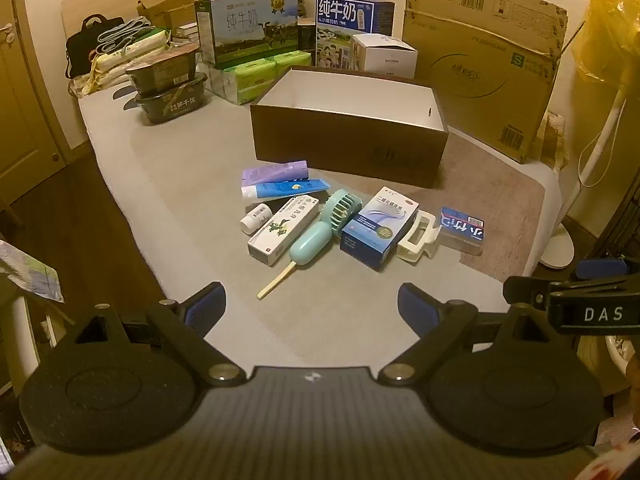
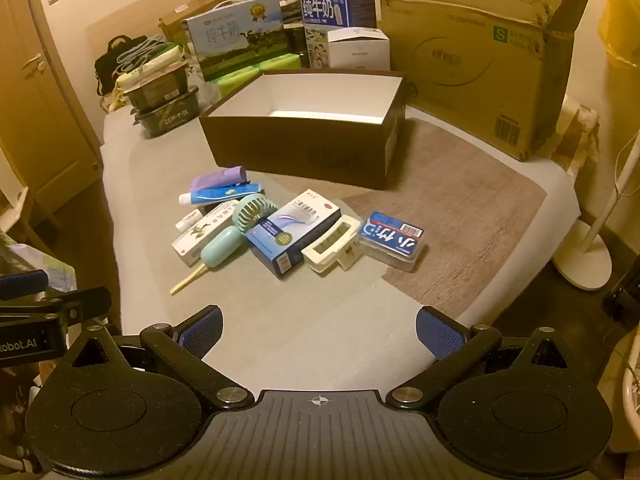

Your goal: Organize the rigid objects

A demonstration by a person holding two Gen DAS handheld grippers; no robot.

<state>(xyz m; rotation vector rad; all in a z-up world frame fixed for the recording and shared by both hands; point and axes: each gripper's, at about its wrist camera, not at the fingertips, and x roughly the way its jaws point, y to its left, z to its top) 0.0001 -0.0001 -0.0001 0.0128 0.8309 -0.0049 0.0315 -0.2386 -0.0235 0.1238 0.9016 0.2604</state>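
Both grippers hang wide and empty above the near edge of the table: the left gripper (image 1: pixel 310 304) and the right gripper (image 2: pixel 318 330) each point down at a cluster of small goods, touching none.

Just beyond them lie a mint handheld fan (image 1: pixel 320 228), a white medicine box (image 1: pixel 282 230), a small white bottle (image 1: pixel 255 219), a blue tube (image 1: pixel 284 189) and a purple tube (image 1: pixel 274 172). To the right sit a blue medicine box (image 2: pixel 294 230), a cream hair claw (image 2: pixel 332 244) and a clear card case (image 2: pixel 392 240). Behind the cluster stands an open brown box (image 2: pixel 296 148), apparently empty.

Nothing appears packed yet; the sorting seems to be at its opening step. The next move likely calls for lowering one gripper over an outlying item, perhaps the card case, and closing across its narrower side before lifting it toward the box.
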